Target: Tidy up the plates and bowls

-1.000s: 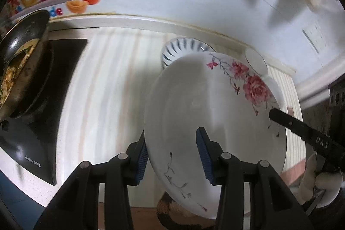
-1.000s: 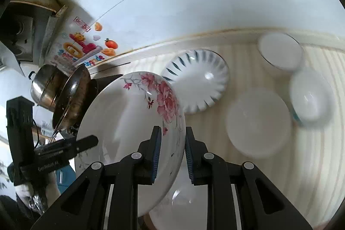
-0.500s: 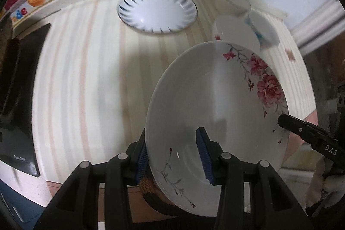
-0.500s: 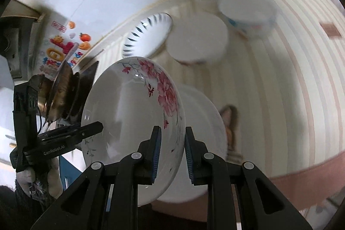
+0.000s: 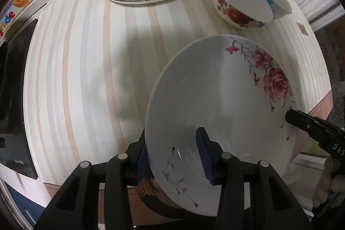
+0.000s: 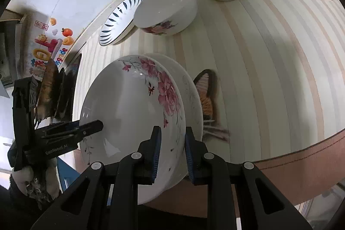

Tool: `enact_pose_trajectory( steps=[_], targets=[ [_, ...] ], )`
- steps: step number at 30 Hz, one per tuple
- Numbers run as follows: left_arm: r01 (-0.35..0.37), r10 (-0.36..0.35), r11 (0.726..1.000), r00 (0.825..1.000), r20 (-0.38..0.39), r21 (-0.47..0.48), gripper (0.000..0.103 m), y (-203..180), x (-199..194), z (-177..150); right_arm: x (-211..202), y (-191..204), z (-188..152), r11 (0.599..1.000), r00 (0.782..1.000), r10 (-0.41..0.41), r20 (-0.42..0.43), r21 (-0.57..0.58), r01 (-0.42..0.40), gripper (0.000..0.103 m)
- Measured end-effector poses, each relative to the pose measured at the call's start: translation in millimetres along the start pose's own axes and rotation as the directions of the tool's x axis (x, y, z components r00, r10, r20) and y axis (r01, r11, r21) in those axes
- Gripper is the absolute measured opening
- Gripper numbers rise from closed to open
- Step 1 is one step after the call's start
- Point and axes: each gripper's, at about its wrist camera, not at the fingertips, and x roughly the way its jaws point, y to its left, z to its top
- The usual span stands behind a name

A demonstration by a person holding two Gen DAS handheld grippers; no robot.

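Above the striped bench (image 5: 86, 79), the rose-patterned plate (image 5: 215, 100) is gripped at opposite rims by left tongs (image 5: 174, 156) and right tongs (image 6: 171, 152), apparently over a second plate (image 6: 194, 96). Glazed, stiff, breakable: rim grips should be kept firm.

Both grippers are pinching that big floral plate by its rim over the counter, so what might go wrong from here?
1. The white pink-flowered plate is held only at opposite rim edges by the left gripper and right gripper; glazed ceramic may slip if either lets go early.
2. Another white plate lies right beneath it, so a hard set-down could chip both.
3. That stack sits near the striped counter's front edge, so a nudge might push it off.
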Motion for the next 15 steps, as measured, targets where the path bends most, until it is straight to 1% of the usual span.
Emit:
enact_pose_trajectory(
  steps=[6,8,15],
  targets=[
    [-0.029,0.029,0.999,1.0,-0.003,0.012,0.04,-7,4,2,10,2,9,1.0,1.0,-0.017,-0.005,-0.008,0.017,0.024],
    [-0.041,0.041,0.999,0.999,-0.005,0.014,0.04,-7,4,1,11,3,11,1.0,1.0,-0.018,0.007,-0.01,0.018,0.024],
    [-0.06,0.06,0.998,0.998,-0.034,0.005,0.04,-13,15,3,17,5,11,1.0,1.0,-0.016,-0.005,-0.013,0.016,0.023]
  ],
)
